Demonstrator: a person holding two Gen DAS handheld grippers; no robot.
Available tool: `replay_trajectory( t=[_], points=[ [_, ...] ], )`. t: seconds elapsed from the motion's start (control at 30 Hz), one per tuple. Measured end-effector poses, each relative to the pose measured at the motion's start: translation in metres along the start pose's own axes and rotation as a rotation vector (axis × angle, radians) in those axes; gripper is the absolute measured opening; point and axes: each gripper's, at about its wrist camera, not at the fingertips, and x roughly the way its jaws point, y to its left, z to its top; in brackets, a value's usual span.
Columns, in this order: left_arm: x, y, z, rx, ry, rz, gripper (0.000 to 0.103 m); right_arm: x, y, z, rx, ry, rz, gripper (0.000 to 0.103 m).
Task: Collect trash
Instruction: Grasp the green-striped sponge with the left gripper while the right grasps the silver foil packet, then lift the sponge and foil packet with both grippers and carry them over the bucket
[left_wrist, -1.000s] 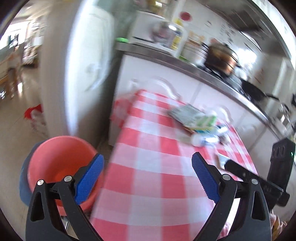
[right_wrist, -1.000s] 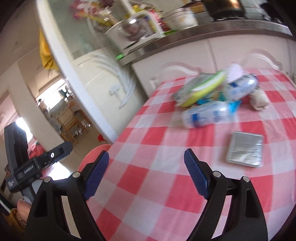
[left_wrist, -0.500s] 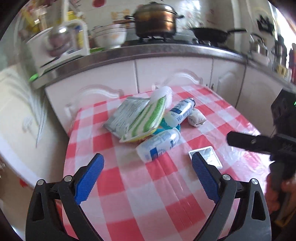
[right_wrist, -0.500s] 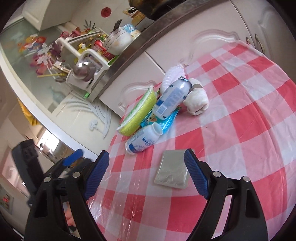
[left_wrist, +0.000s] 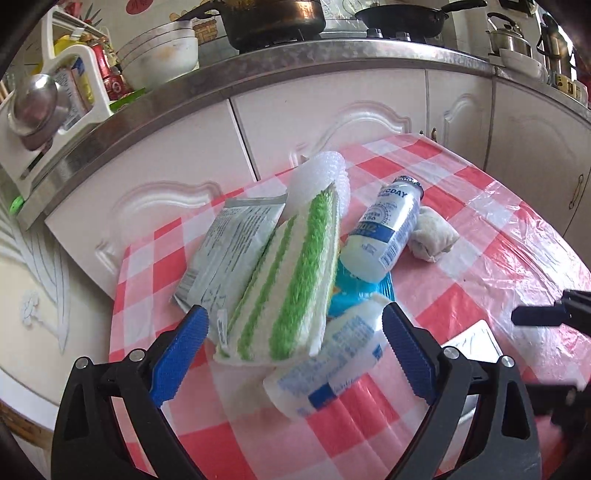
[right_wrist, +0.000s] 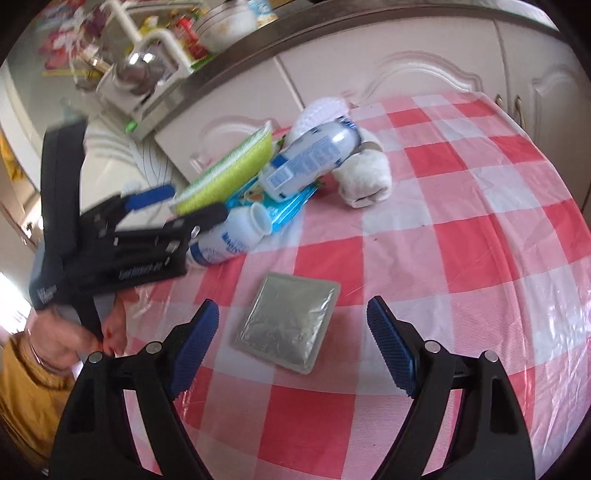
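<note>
Black fingers (left_wrist: 406, 350) with ribbed blue pads, silver screws.

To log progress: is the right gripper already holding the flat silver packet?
No, the right gripper is open above the silver packet, which lies flat on the checked tablecloth.

On the white plastic bottle with the blue label (left_wrist: 384, 232), lying at the far side of the pile, the letters "CDAY" are read near its neck; the smaller print below is too fine to be made out. On the nearer white plastic bottle with blue print (right_wrist: 231, 240), blue lettering is seen but is too blurred to be read. Fine print is borne by the grey foil packet (left_wrist: 232, 243), none of it legible
</note>
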Motion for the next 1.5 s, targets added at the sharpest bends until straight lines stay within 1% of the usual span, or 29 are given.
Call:
replay_trajectory(
  t=[0.03,0.07,0.1,0.13,0.2,0.27,0.3,0.37,0.47,0.53,0.63,0.67,0.83,0.87,0.97,1.0,1.13,1.17,1.2,1.27,1.43,1.47,1.5],
  points=[
    [0.002,0.001,0.001,-0.002,-0.002,-0.005,0.089,0.002,0.005,-0.002,-0.023,0.004,-0.014,0.083],
    [0.005,0.002,0.002,-0.006,0.0,-0.01,0.079,0.005,0.009,-0.003,-0.046,0.009,-0.031,0.083],
    [0.009,0.003,0.003,-0.011,0.006,-0.014,0.075,0.007,0.012,-0.003,-0.057,0.01,-0.044,0.083],
    [0.012,0.003,0.004,-0.017,0.008,-0.018,0.072,0.008,0.014,-0.004,-0.066,0.012,-0.061,0.083],
    [0.015,0.004,0.004,-0.028,0.005,-0.023,0.07,0.011,0.018,-0.004,-0.075,0.018,-0.073,0.083],
    [0.018,0.005,0.004,-0.038,0.002,-0.031,0.061,0.014,0.021,-0.003,-0.088,0.025,-0.093,0.083],
    [0.019,0.005,0.004,-0.042,0.0,-0.036,0.059,0.016,0.023,-0.003,-0.096,0.029,-0.112,0.083],
    [0.019,0.004,0.004,-0.042,-0.008,-0.036,0.052,0.019,0.025,-0.003,-0.107,0.035,-0.135,0.083],
    [0.018,0.007,0.003,-0.056,-0.016,-0.035,0.046,0.023,0.028,-0.004,-0.12,0.051,-0.159,0.079],
    [0.016,0.009,0.002,-0.071,-0.024,-0.037,0.044,0.025,0.031,-0.005,-0.141,0.052,-0.189,0.077],
    [0.011,0.014,0.001,-0.1,-0.036,-0.037,0.04,0.025,0.036,-0.007,-0.167,0.05,-0.23,0.068],
    [0.01,0.014,0.0,-0.106,-0.039,-0.037,0.039,0.025,0.037,-0.007,-0.176,0.048,-0.236,0.063],
    [-0.002,0.019,-0.005,-0.151,-0.055,-0.035,0.034,0.023,0.036,-0.009,-0.2,0.042,-0.233,0.061],
    [-0.005,0.021,-0.006,-0.161,-0.06,-0.035,0.031,0.022,0.035,-0.009,-0.197,0.04,-0.228,0.06],
    [-0.016,0.027,-0.01,-0.191,-0.083,-0.03,0.028,0.019,0.032,-0.008,-0.195,0.029,-0.225,0.053],
    [-0.021,0.029,-0.011,-0.208,-0.091,-0.029,0.027,0.018,0.03,-0.008,-0.188,0.03,-0.221,0.053],
    [-0.035,0.035,-0.018,-0.247,-0.109,-0.036,0.024,0.017,0.03,-0.006,-0.172,0.042,-0.207,0.055],
    [-0.038,0.036,-0.02,-0.255,-0.112,-0.037,0.024,0.018,0.031,-0.006,-0.169,0.046,-0.206,0.06],
    [-0.041,0.037,-0.023,-0.265,-0.114,-0.04,0.024,0.018,0.033,-0.006,-0.167,0.051,-0.208,0.07],
    [-0.046,0.038,-0.029,-0.291,-0.114,-0.049,0.024,0.021,0.037,-0.007,-0.172,0.062,-0.214,0.08],
    [-0.063,0.04,-0.043,-0.337,-0.134,-0.068,0.024,0.029,0.05,-0.012,-0.239,0.078,-0.268,0.081],
    [-0.066,0.04,-0.045,-0.343,-0.139,-0.07,0.024,0.03,0.052,-0.013,-0.25,0.08,-0.281,0.078],
    [-0.071,0.041,-0.047,-0.353,-0.146,-0.073,0.024,0.029,0.052,-0.013,-0.257,0.075,-0.295,0.072]
  ],
)
